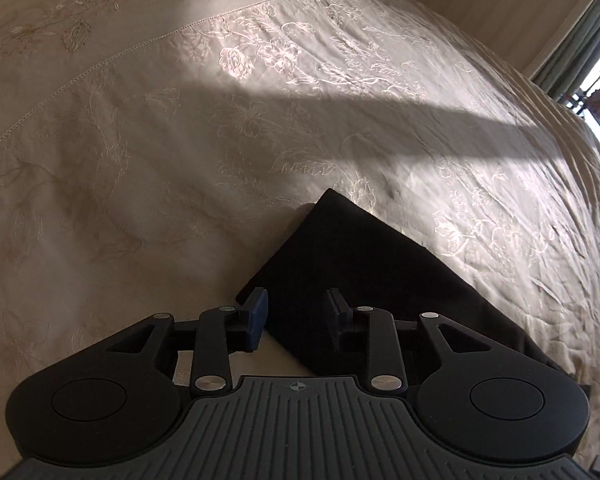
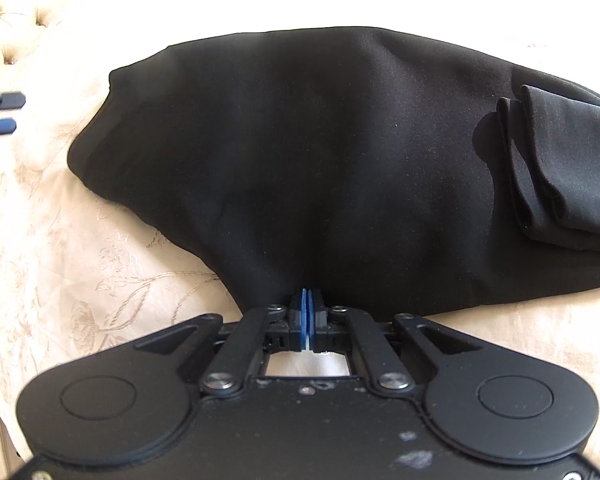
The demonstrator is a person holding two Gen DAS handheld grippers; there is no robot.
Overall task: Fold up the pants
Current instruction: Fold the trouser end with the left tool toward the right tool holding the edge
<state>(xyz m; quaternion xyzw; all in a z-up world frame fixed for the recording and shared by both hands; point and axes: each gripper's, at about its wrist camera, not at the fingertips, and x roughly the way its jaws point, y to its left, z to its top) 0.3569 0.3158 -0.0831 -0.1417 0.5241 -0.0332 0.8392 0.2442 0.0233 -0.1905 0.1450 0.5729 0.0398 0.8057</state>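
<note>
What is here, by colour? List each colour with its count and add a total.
Black: 3 - pants, left tool, right tool
Cream: 2 - embroidered bedspread, tufted headboard
Green: 1 - curtain
Total: 6

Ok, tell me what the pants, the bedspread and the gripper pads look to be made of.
Pants: black matte woven or knit cloth, probably soft; it bunches into gentle folds where the right gripper pinches it.
Bedspread: cream fabric with a slight sheen, floral embroidery and a stitched border line, possibly cotton or satin.
Pads on the left gripper: blue, dull, likely rubber or foam; hard to tell.
</note>
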